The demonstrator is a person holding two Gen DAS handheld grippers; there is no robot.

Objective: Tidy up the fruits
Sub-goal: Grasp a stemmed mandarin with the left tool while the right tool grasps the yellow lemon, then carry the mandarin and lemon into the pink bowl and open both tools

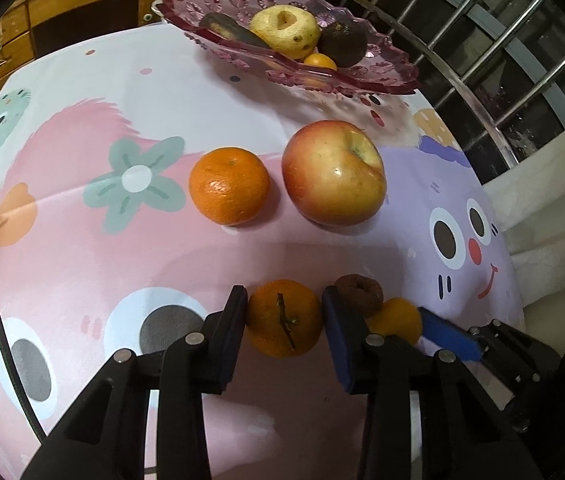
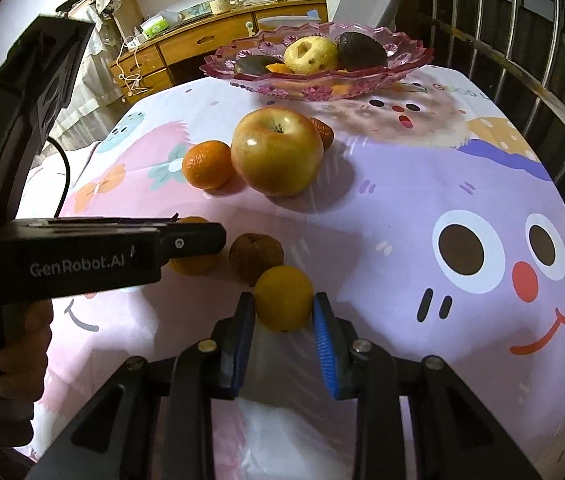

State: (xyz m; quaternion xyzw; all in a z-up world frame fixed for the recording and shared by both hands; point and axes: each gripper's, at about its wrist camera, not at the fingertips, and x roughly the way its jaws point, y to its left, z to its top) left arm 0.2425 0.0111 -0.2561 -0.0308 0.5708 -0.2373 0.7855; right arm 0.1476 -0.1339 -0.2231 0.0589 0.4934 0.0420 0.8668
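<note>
In the left wrist view my left gripper (image 1: 283, 294) is shut on a stemmed orange (image 1: 284, 320) lying on the cartoon tablecloth, both pads against its sides. My right gripper (image 2: 283, 298) is shut on a smaller yellow-orange fruit (image 2: 284, 300), which also shows in the left wrist view (image 1: 396, 318). A shrivelled brown fruit (image 2: 256, 254) lies between the two held fruits, touching the yellow one. Farther off sit a large red-yellow apple (image 1: 334, 172) and a tangerine (image 1: 229, 186). At the back stands a pink glass fruit plate (image 1: 386, 78) with a yellow fruit, dark fruits and small oranges.
A metal railing (image 2: 542, 92) runs along the right side of the table. Wooden drawers and shelves (image 2: 202, 44) stand behind it. A small reddish-brown fruit (image 2: 322, 130) hides behind the apple. A person's hand (image 2: 14, 340) holds the left gripper's handle. The table edge drops off at right.
</note>
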